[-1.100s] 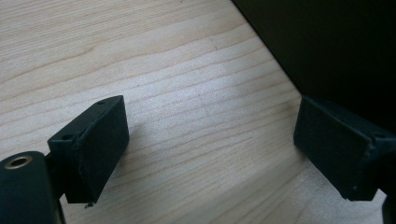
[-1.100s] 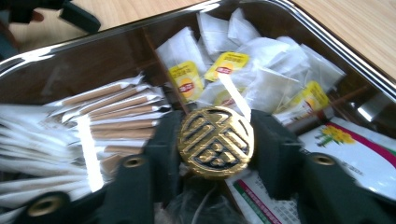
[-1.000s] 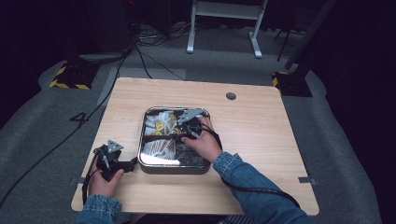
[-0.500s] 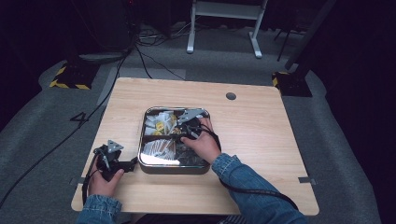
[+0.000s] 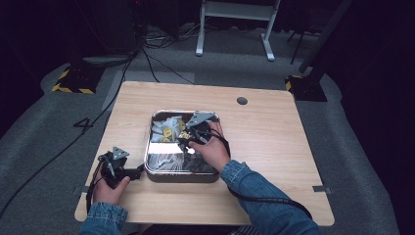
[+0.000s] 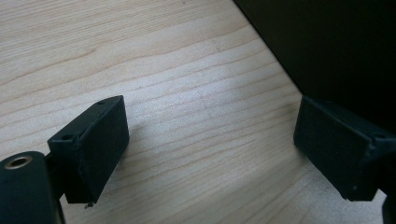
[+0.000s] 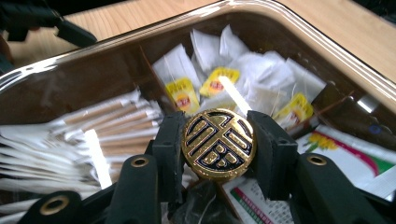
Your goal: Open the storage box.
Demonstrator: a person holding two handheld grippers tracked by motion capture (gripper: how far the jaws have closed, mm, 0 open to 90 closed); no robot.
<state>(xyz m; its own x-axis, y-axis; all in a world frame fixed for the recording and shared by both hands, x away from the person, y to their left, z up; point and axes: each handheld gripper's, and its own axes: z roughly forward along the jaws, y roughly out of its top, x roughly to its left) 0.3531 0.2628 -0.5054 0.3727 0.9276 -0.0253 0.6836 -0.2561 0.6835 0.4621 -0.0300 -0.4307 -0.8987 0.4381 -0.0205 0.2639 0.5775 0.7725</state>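
I had my right gripper (image 7: 218, 149) clamped on a round gold-and-black medallion (image 7: 218, 143), its two black jaws pressing the disc from either side so that its patterned face stood up toward the camera. I held it just above the contents of the metal tray (image 5: 151, 128), my right hand (image 5: 210, 149) reaching over the tray's near half in the high view. Directly under the medallion lay dark wrappers and a printed sachet (image 7: 348, 154). To one side of them, in the right gripper view, a bundle of paper-wrapped sticks (image 7: 70, 135) filled one compartment. Beyond the medallion, white tea bags with yellow tags (image 7: 219, 84) were heaped against the tray's far wall.

My left gripper (image 5: 117, 164) rested on the wooden table (image 5: 274, 142) just beside the tray's left edge, in my left hand (image 5: 107, 188). Its jaws stood wide apart with nothing between them but bare wood grain, one jaw close to a dark wall at that side.
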